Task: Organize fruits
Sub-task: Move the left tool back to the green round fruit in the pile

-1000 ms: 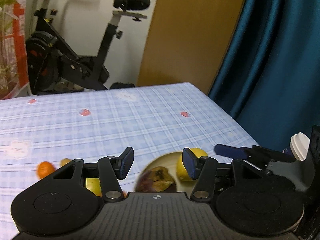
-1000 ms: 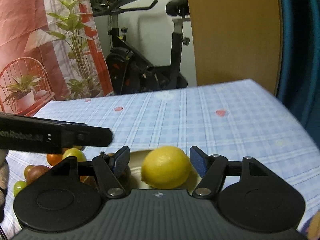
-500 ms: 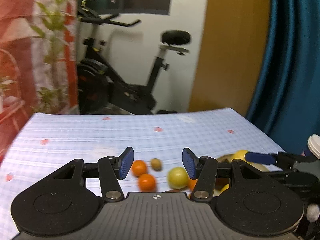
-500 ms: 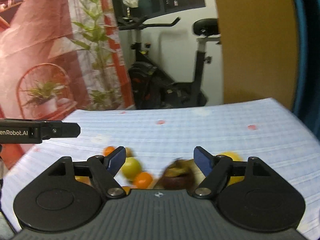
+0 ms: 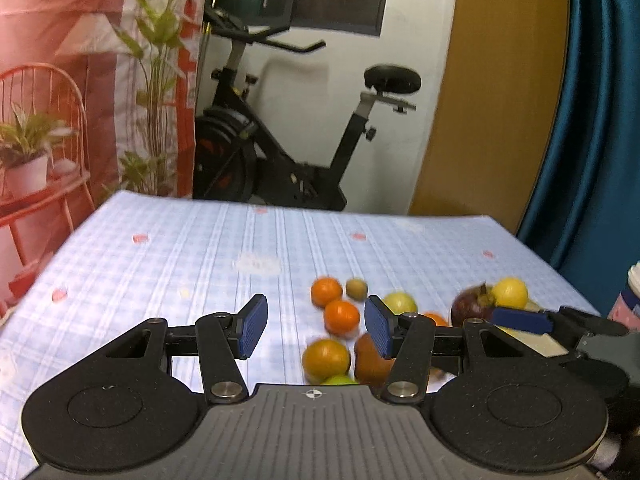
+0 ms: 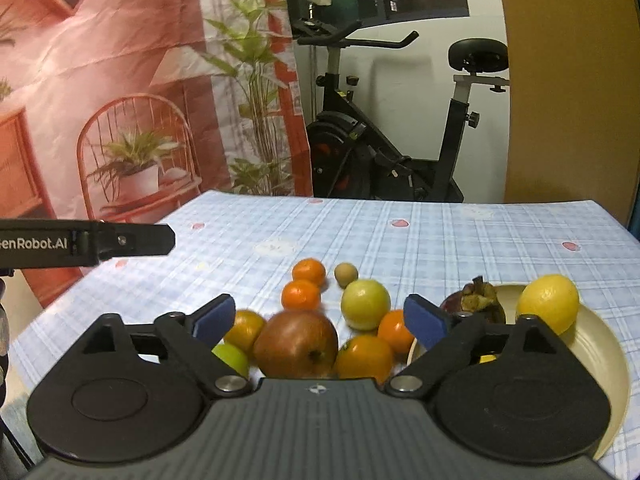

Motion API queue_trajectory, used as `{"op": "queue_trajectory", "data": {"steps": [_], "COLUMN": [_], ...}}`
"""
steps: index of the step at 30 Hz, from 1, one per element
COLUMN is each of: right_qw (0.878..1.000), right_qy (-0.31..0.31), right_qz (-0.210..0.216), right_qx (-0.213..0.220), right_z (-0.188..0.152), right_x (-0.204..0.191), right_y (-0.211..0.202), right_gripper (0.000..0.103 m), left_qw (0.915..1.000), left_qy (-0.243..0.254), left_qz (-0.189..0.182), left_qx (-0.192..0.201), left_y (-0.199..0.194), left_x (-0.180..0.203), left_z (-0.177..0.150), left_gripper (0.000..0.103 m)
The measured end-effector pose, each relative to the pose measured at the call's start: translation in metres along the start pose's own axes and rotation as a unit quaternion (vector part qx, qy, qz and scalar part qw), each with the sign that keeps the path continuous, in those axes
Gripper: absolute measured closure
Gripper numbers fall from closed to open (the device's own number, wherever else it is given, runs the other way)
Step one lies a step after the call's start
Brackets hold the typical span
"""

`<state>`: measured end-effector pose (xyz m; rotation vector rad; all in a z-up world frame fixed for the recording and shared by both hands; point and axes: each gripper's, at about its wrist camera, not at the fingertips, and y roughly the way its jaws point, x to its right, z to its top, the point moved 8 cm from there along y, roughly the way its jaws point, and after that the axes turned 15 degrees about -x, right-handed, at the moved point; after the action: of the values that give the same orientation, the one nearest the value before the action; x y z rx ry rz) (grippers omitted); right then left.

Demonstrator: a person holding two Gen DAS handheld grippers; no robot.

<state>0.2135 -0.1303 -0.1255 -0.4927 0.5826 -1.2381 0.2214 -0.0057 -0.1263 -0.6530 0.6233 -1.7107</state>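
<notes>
Several loose fruits lie on the blue checked tablecloth (image 6: pixel 440 240): small oranges (image 6: pixel 307 271), a green apple (image 6: pixel 365 303), a red apple (image 6: pixel 296 344) and a tiny brown fruit (image 6: pixel 345 274). A cream plate (image 6: pixel 600 344) at the right holds a lemon (image 6: pixel 548 303) and a dark mangosteen (image 6: pixel 474 300). My right gripper (image 6: pixel 319 320) hovers over the red apple, its jaws opening, nothing pressed between them. My left gripper (image 5: pixel 312 328) stands open above the tablecloth left of the pile, with an orange (image 5: pixel 341 317) seen beyond its jaws, untouched. The plate's lemon (image 5: pixel 509 292) and mangosteen (image 5: pixel 472 306) show at the right.
An exercise bike (image 6: pixel 392 152) stands behind the table's far edge, beside a plant-print backdrop (image 6: pixel 120 100). A blue curtain (image 5: pixel 592 120) hangs at the right. A cup (image 5: pixel 630 300) sits at the right edge. The left gripper's finger (image 6: pixel 120 242) crosses the right wrist view.
Both grippers swung left, from over the plate to the loose fruit pile. The right jaws widened and no longer frame the lemon, which stays on the plate. The left jaws kept their width.
</notes>
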Motion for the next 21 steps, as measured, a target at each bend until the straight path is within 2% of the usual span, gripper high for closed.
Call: {"op": "queue_trajectory", "data": {"steps": [9, 12, 16, 21], "right_qw": [1.0, 1.0, 1.0, 1.0], "right_qy": [0.003, 0.005, 0.005, -0.017], "right_qz": [-0.007, -0.012, -0.005, -0.001], "right_qx": [-0.008, -0.01, -0.012, -0.015], "right_z": [-0.02, -0.024, -0.028, -0.031], "right_x": [0.008, 0.011, 0.012, 0.003], "right_y": [0.001, 0.002, 0.005, 0.009], "right_gripper": [0.002, 0.001, 0.001, 0.002], "left_qw": [0.9995, 0.9989, 0.9981, 0.9982], "left_qy": [-0.019, -0.038, -0.056, -0.052], "left_qz": [-0.005, -0.007, -0.013, -0.011], "left_qx": [-0.025, -0.026, -0.024, -0.029], "left_y": [0.009, 0.007, 0.007, 0.012], "left_x": [-0.013, -0.023, -0.033, -0.033], "left_z": [-0.018, -0.021, -0.021, -0.022], "left_gripper": [0.044, 0.038, 0.038, 0.038]}}
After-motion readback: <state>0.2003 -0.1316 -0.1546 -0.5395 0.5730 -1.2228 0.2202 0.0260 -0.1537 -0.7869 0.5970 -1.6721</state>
